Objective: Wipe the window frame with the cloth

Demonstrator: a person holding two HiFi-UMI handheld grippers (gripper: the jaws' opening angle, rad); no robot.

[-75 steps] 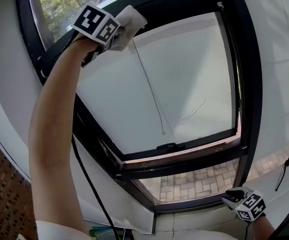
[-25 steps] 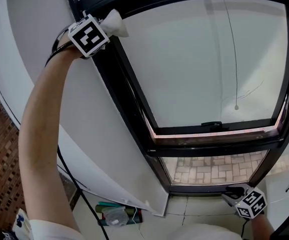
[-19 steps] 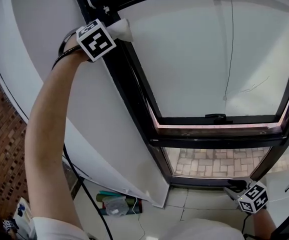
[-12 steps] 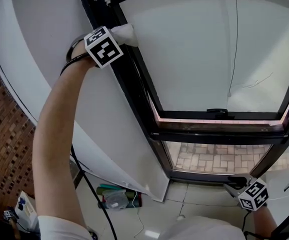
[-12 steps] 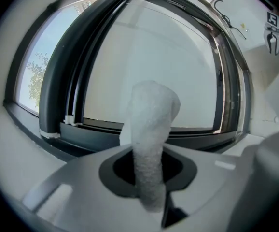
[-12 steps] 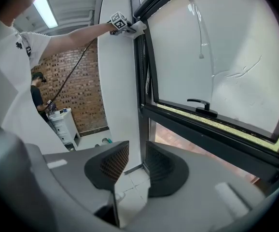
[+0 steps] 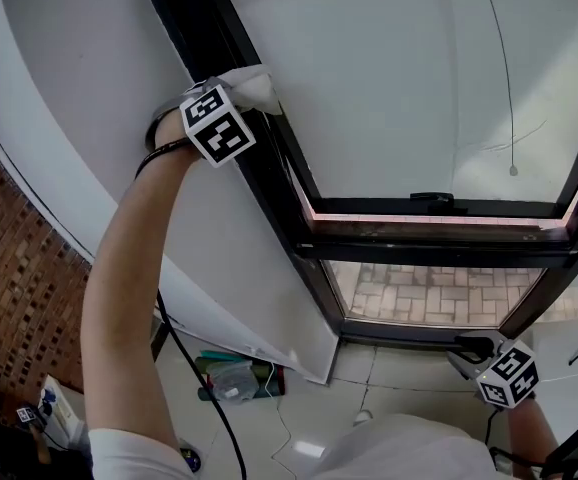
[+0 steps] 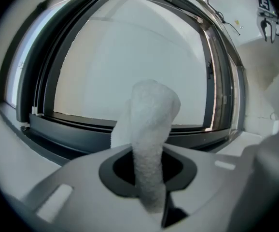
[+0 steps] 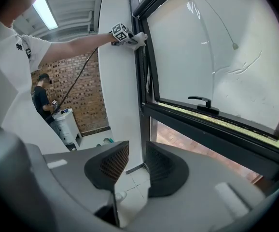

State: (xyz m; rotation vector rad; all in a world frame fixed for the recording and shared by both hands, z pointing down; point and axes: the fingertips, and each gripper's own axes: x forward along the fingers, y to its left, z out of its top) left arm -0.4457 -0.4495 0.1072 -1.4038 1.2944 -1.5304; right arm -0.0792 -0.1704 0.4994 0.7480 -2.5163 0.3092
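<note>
You are reaching up along the white wall with your left arm, and your left gripper (image 7: 237,103) is clamping the cloth (image 7: 252,85), its jaws closed on a bunched white fold that is poking out past the tips. The cloth is lying against the left upright of the window frame (image 7: 269,193), high on that dark bar and just beside the pale pane (image 7: 389,88); it is looking to be in contact, though the head view is not settling how firmly.

The relation you are working from is this: the upright's long axis is running from the cloth down and to the right in the head view, toward the frame's lower left corner, so the unwiped length is lying below the tool, in line with the bar. A stroke along that axis is likely asking you to hold the fold flat to the frame while your arm is lowering.

Further right, the handle (image 7: 431,200) is sitting on the sash's bottom rail. Near the frame's lower right corner your right gripper (image 7: 472,356) is hanging well apart from the cloth, its jaws parted a little with nothing between them, so the left one is by far the nearer
</note>
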